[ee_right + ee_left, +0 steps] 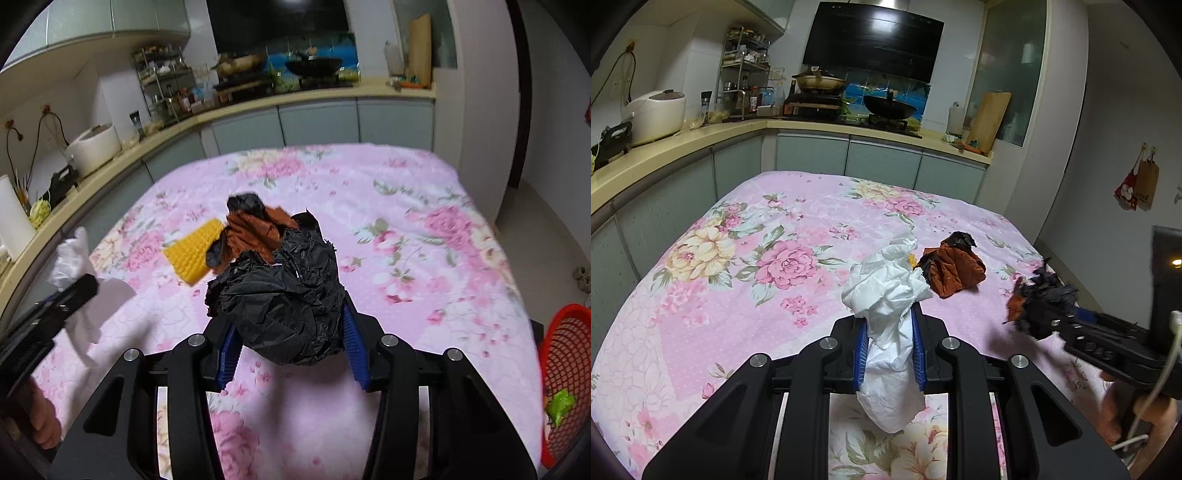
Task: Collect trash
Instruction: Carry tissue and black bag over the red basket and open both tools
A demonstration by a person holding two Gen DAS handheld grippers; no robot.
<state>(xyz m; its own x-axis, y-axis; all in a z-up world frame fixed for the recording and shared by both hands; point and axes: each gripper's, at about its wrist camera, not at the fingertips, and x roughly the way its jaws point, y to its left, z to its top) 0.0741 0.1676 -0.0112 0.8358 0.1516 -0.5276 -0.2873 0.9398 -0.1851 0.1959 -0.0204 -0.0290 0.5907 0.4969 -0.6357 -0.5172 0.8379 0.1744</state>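
Black linkage arms are filling the bottom of both wrist views, and between them the blue pads are doing the holding. On the left gripper the pads are pinching a crumpled white paper wad, its long axis running along the fingers and hanging out behind them. On the right gripper the pads are pressing either side of a black crumpled ball, which is bulging above the jaws.

Just to the right and low, at the table's edge, a red mesh basket is waiting with a green scrap inside; it is lying nearer the right hand, so that load probably goes first, with a swing right and down.

Farther out, a rust-and-black wad and a yellow ridged piece touching it are sitting loose on the pink floral cloth.

Beyond, a kitchen counter is curving around with a rice cooker and a wok.
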